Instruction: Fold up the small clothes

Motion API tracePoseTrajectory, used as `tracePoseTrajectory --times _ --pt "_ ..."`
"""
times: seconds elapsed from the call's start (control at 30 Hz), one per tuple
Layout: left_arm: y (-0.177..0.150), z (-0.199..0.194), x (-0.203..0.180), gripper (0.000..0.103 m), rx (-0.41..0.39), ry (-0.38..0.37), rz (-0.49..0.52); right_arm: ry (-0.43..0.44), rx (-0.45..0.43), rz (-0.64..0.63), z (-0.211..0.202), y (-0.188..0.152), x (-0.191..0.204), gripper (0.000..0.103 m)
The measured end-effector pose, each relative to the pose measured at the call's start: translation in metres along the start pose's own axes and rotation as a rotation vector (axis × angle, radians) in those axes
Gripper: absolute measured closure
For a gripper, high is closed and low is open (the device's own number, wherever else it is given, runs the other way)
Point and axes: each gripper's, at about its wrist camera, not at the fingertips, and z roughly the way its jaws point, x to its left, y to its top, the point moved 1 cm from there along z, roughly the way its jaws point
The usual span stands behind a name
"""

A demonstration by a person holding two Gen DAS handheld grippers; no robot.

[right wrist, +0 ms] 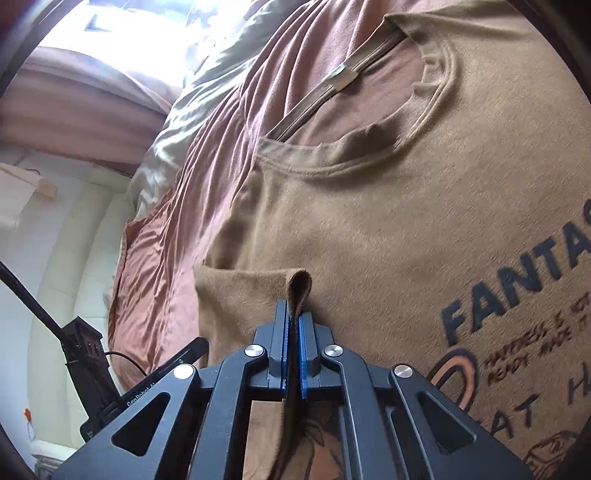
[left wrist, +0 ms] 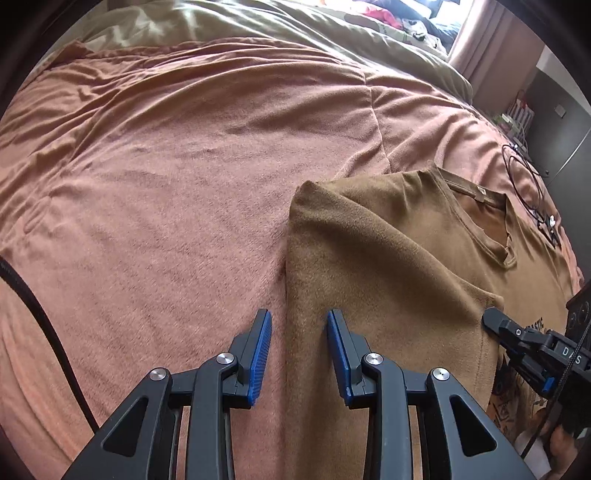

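A brown T-shirt (left wrist: pixel 388 258) with dark print lies on a pink bedspread (left wrist: pixel 166 184), its left side folded over the front. My left gripper (left wrist: pixel 299 325) is open, jaws straddling the shirt's left fold edge, holding nothing. My right gripper (right wrist: pixel 293 314) is shut on a pinched fold of the T-shirt (right wrist: pixel 369 206) at the sleeve hem. The right gripper also shows in the left wrist view (left wrist: pixel 495 321) at the folded flap's edge. The collar (right wrist: pixel 369 162) lies ahead of the right gripper.
An olive duvet (left wrist: pixel 258 26) is bunched at the head of the bed. Black cables (left wrist: pixel 524 177) lie on the bedspread beyond the collar. A pink curtain (left wrist: pixel 491 44) hangs at the far right. A white wall (right wrist: pixel 55 258) is beside the bed.
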Motion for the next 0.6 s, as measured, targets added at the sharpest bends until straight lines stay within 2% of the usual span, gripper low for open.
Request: tracePoseTrajectory --times 0.13,0.37,0.5,0.6 --pt "0.017 0.015 -0.005 0.07 -0.024 0.014 0.006 -0.045 -0.042 -0.014 -0.004 -0.004 0.002 0.103" --pt "0.047 0.028 0.004 0.07 -0.07 0.022 -0.048 -0.066 -0.023 -0.014 -0.003 -0.009 0.012 0.102" --pt "0.052 0.035 0.014 0.086 -0.064 -0.061 -0.149 -0.061 -0.018 -0.006 -0.001 -0.005 0.013 0.102" --pt "0.05 0.035 0.009 0.092 -0.082 -0.037 -0.12 -0.056 -0.013 0.006 -0.002 -0.004 0.012 0.102"
